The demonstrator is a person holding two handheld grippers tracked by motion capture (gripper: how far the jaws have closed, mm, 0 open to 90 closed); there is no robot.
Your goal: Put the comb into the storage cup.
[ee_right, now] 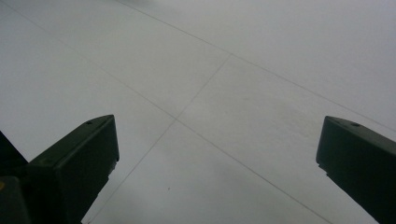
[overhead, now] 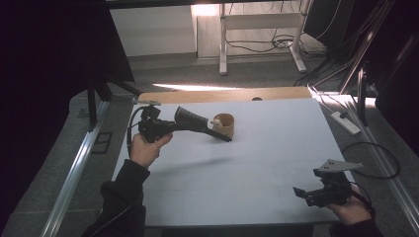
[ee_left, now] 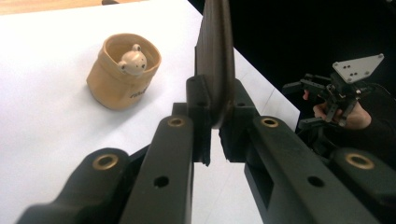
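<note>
A tan cup (overhead: 225, 126) with a small pale bear figure (ee_left: 131, 60) inside stands upright at the far middle of the white table (overhead: 257, 163). My left gripper (overhead: 197, 125) is held above the table just left of the cup, shut on a thin dark flat tool (ee_left: 215, 60) that sticks out past the jaw tips toward the cup. In the left gripper view (ee_left: 212, 144) the tool is seen edge-on, with the cup (ee_left: 123, 72) off to its left. My right gripper (overhead: 302, 194) hovers low over the near right corner, open with bare table between its jaws (ee_right: 217, 140).
A wooden strip (overhead: 222, 95) runs along the table's far edge. On the floor to the right lie a power strip (overhead: 345, 122) and a looped cable (overhead: 375, 163). A white frame's legs (overhead: 223, 49) stand at the back, and a metal rail (overhead: 74, 173) runs along the left.
</note>
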